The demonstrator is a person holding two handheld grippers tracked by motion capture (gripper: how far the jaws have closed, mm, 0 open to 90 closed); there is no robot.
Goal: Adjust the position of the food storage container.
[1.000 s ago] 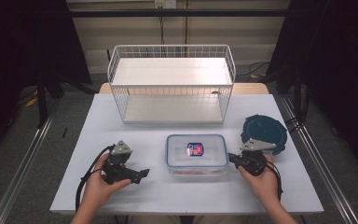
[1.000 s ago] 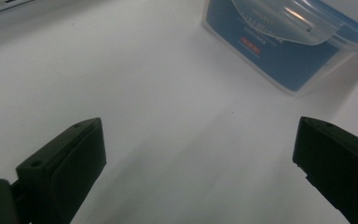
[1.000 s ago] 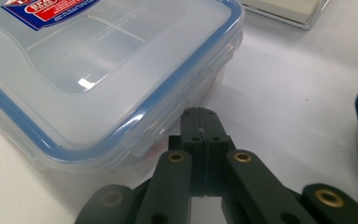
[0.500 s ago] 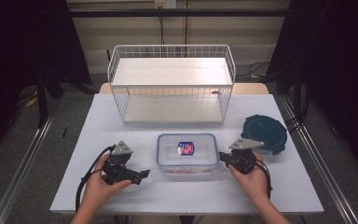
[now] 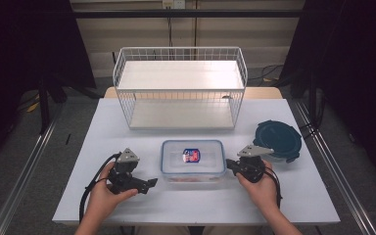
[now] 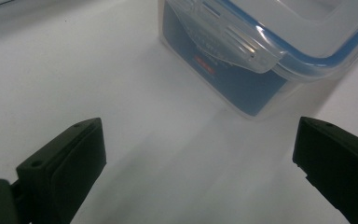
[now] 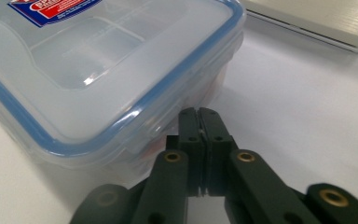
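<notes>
A clear rectangular food box point(image 5: 193, 159) with a blue-sealed lid and a red-and-blue sticker lies at the table's middle front. My left gripper point(image 5: 149, 183) rests on the table just left of the box with its jaws wide open and nothing between them. In the left gripper view the box's side latch point(image 6: 228, 37) sits ahead of the left gripper point(image 6: 200, 163), apart from it. My right gripper point(image 5: 229, 166) is shut, its tips against the box's right side. In the right gripper view the right gripper point(image 7: 199, 116) touches the box point(image 7: 98, 70) just under the lid rim.
A white wire basket point(image 5: 181, 51) with a shelf stands at the back middle of the white table point(image 5: 200, 208). A dark teal round lidded container point(image 5: 276, 139) sits at the right, behind my right hand. Cables trail from both grippers.
My right gripper has moved left, and the clear box has slid left with it, towards the left gripper. The left gripper has stayed put.
</notes>
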